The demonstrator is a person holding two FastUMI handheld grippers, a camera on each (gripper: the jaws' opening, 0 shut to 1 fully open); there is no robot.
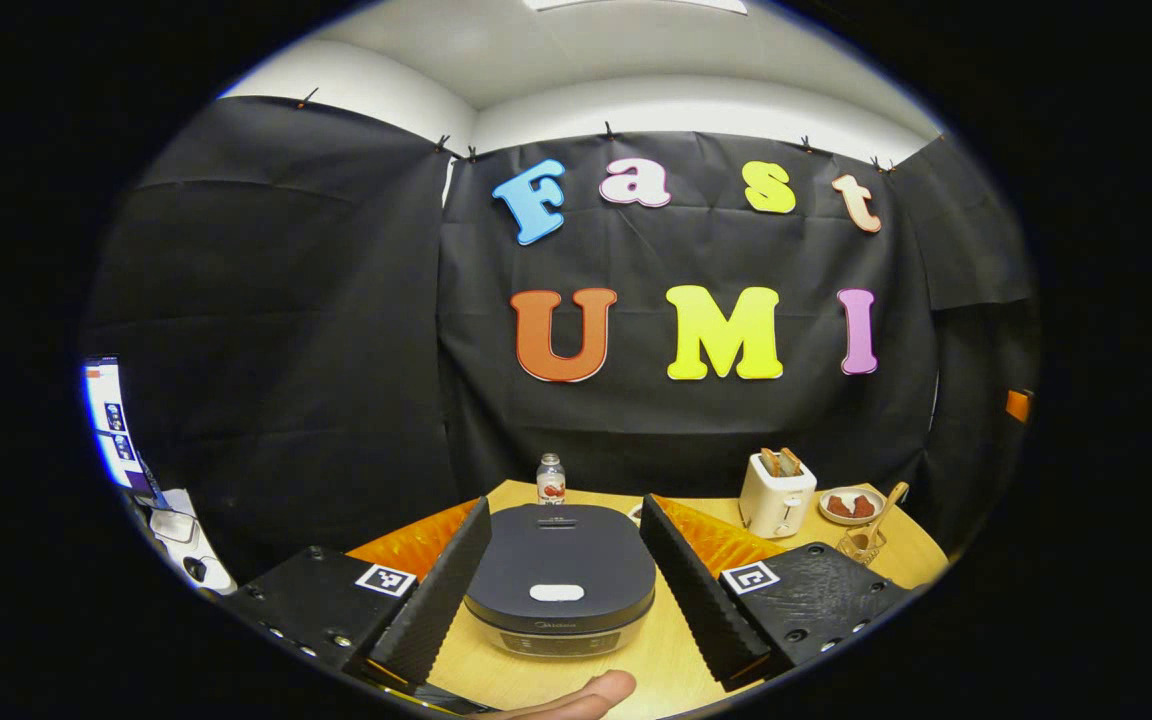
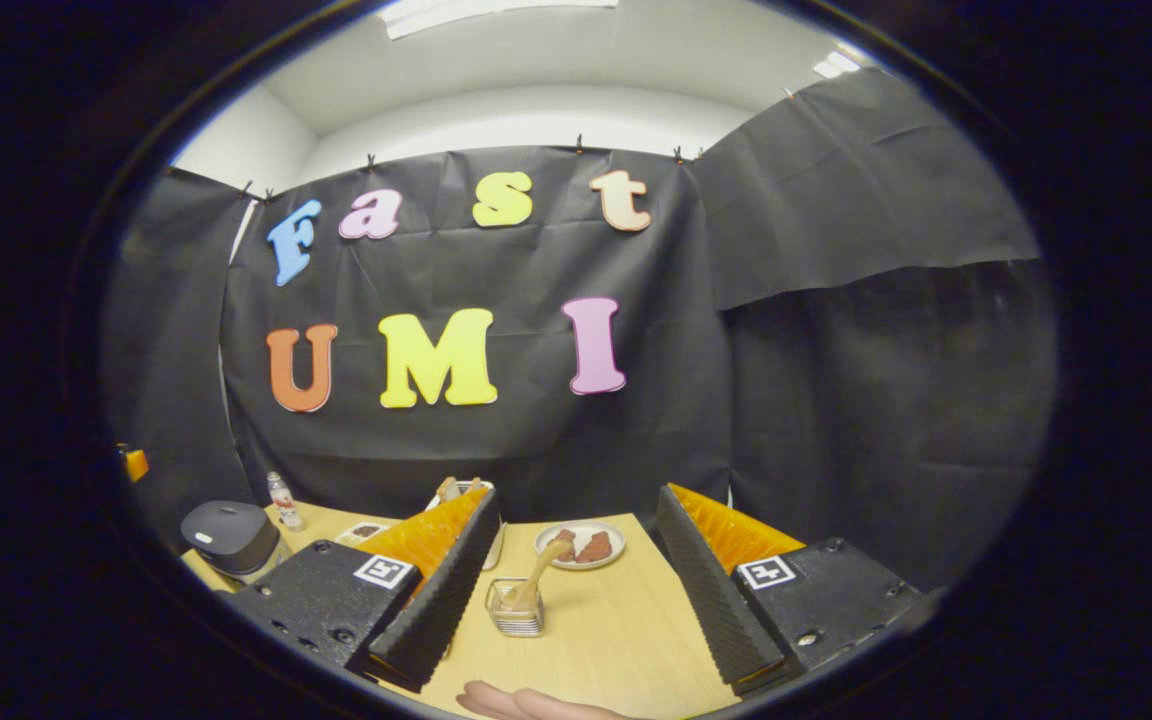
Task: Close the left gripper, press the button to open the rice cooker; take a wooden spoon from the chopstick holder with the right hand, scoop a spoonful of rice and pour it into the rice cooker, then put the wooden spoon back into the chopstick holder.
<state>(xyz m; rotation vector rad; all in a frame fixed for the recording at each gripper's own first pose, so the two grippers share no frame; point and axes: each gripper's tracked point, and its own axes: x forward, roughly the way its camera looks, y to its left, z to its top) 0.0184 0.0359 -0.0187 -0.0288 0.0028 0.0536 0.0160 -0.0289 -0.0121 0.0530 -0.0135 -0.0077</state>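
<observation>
Left gripper (image 1: 556,590) wide open, nothing held; rice cooker (image 1: 560,575) btwn fingers just ahead, lid down. Right gripper (image 2: 576,600) wide open too, empty; chopstick holder (image 2: 518,608) w/ wooden spoon (image 2: 539,572) just ahead, nearer left finger. Plate (image 2: 581,545) beyond.

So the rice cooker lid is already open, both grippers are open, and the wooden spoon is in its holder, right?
Not quite: the rice cooker lid is shut, as the left gripper view shows. The rest holds: the left gripper and right gripper are both open, and the wooden spoon stands in its holder.
</observation>
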